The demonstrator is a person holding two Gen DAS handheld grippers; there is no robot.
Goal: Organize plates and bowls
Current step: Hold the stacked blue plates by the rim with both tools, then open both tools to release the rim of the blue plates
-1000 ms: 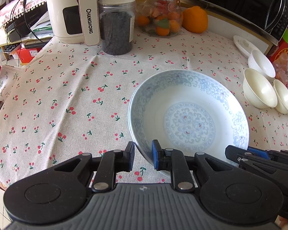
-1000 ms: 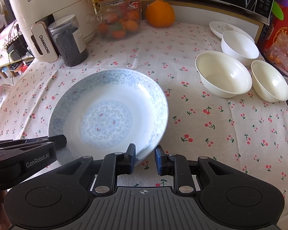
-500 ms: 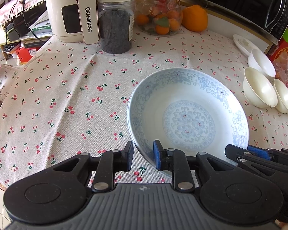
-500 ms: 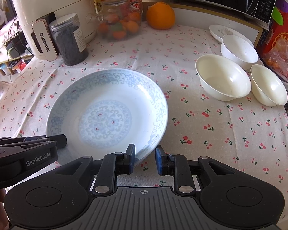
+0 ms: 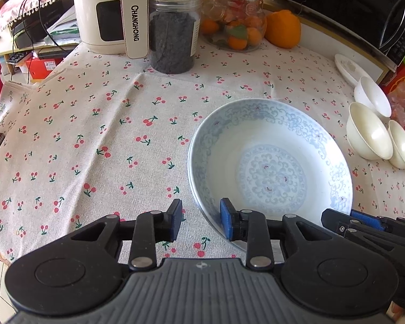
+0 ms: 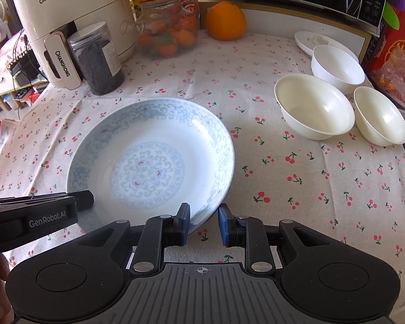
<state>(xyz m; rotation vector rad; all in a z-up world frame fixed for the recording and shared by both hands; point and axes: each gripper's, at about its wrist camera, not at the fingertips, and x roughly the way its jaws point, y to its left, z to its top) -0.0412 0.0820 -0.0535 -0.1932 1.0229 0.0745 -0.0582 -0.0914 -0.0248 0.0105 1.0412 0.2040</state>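
Note:
A white deep plate with a pale blue pattern (image 5: 270, 167) (image 6: 148, 162) rests on the cherry-print tablecloth (image 5: 94, 135). My left gripper (image 5: 201, 221) straddles its near left rim. Its jaws are opening, and the outer pad stands clear of the rim. My right gripper (image 6: 203, 222) sits at the near right rim, which crosses between its pads, and it is shut on the plate. Three white bowls (image 6: 314, 110) (image 6: 337, 64) (image 6: 379, 116) and a small white plate (image 6: 316, 41) stand at the far right.
At the back stand a cream air fryer (image 5: 108, 8), a jar of dark contents (image 5: 172, 32), a glass jar of fruit (image 5: 235, 24), an orange (image 5: 283, 28) and a microwave (image 5: 351, 5). A red box (image 6: 397, 46) borders the bowls. The table drops off at the left.
The left gripper's jaws have spread apart around the plate's rim. The plate and the right gripper have stayed where they were.

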